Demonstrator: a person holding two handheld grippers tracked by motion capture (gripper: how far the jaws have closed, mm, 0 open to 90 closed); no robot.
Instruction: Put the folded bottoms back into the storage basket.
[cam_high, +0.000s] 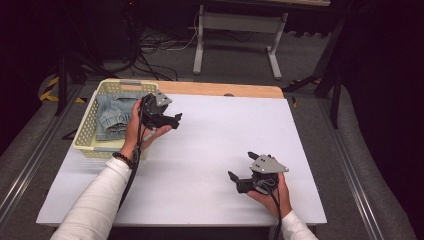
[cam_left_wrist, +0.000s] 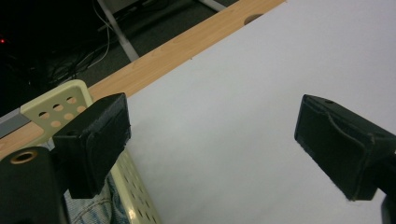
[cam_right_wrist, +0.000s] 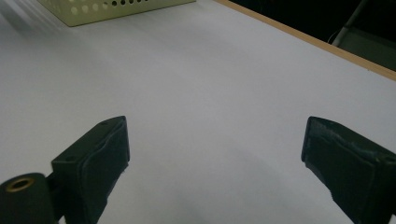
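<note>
Hovering beside the basket (cam_high: 90, 131) holding folded jeans (cam_high: 112, 116), the left tongs (cam_high: 172, 120) gape wide, empty; right tongs (cam_high: 240, 172) likewise. Next likely: both withdraw.

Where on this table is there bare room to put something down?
The white sheet is bare from the basket across to its right edge, between the left hand-held gripper and right hand-held gripper. It is crowded at the basket, which holds folded denim.

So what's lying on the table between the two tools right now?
Nothing. In the high view, the stretch of white table between the left tool by the basket and the right tool is bare; both tools are open and hold nothing.
</note>
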